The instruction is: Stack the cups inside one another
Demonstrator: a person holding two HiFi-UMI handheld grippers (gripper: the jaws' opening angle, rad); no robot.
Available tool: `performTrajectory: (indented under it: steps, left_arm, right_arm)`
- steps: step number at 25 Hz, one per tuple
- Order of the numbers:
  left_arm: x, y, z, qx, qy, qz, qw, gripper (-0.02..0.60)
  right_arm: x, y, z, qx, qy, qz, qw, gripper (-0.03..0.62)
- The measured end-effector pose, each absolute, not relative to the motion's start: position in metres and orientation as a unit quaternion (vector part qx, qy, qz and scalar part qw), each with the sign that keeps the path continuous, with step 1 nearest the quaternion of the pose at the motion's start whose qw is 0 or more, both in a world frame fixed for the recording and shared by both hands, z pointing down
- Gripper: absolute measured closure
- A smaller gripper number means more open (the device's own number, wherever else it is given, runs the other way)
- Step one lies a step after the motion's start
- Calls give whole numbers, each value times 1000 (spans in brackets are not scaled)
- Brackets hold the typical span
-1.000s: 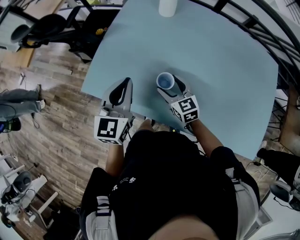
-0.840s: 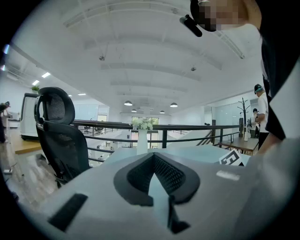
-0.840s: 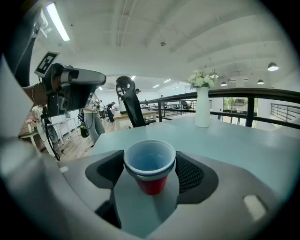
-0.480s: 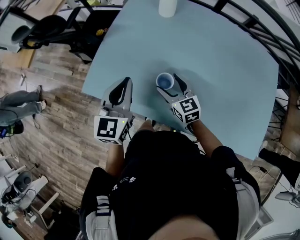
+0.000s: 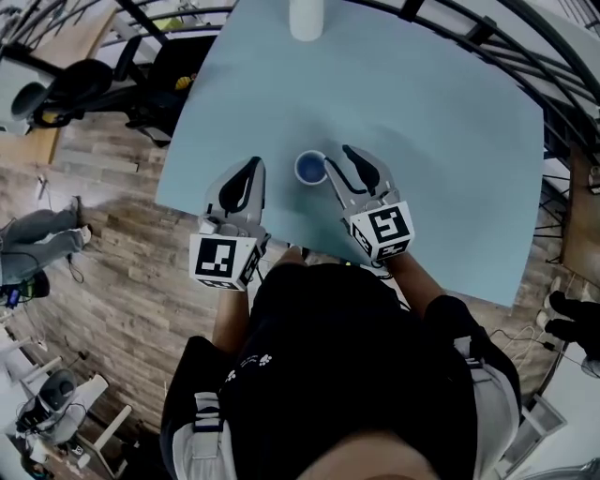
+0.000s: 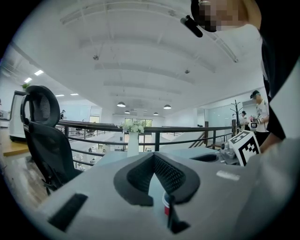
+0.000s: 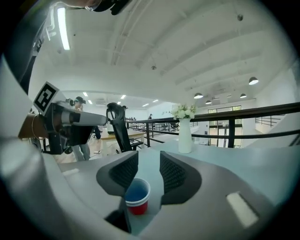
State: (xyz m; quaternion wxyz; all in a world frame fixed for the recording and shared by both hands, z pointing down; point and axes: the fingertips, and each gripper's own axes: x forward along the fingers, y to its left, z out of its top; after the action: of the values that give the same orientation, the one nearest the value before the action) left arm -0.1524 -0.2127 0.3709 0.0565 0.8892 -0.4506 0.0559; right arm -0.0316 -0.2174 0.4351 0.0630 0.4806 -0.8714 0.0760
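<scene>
One blue table (image 5: 450, 141) lies below you, wood-plank floor (image 5: 112, 244) to its left, railing (image 5: 525, 52) past its far edge, a black office chair (image 5: 89, 80) nearby. Your left gripper (image 5: 253, 164) has its fingers closed on nothing; your right gripper (image 5: 337, 159) has fingers that have just been closing yet stand apart, empty. Each bears a black-and-white marker cube (image 5: 223, 261). A white vase (image 5: 307, 14) stands at the far edge. The red cup (image 5: 310, 168), blue inside, stands upright on the table just left of the right fingers.

Cup (image 7: 137, 199) red outside, blue inside; table (image 5: 450, 112) pale blue; vase (image 5: 306, 17) white.
</scene>
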Motion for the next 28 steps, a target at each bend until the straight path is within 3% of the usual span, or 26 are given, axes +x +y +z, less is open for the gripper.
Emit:
performTrajectory:
  steps: [6, 18, 28]
  left_arm:
    - [-121, -214, 368, 905, -418, 55, 52, 588]
    - [-76, -210, 370, 921, -382, 56, 51, 588]
    - [-70, -207, 370, 919, -386, 58, 54, 588]
  right_arm:
    - [4, -214, 413, 527, -846, 69, 47, 583]
    - [59, -197, 392, 576, -813, 88, -6, 583]
    - [65, -195, 382, 566, -821, 75, -11, 583]
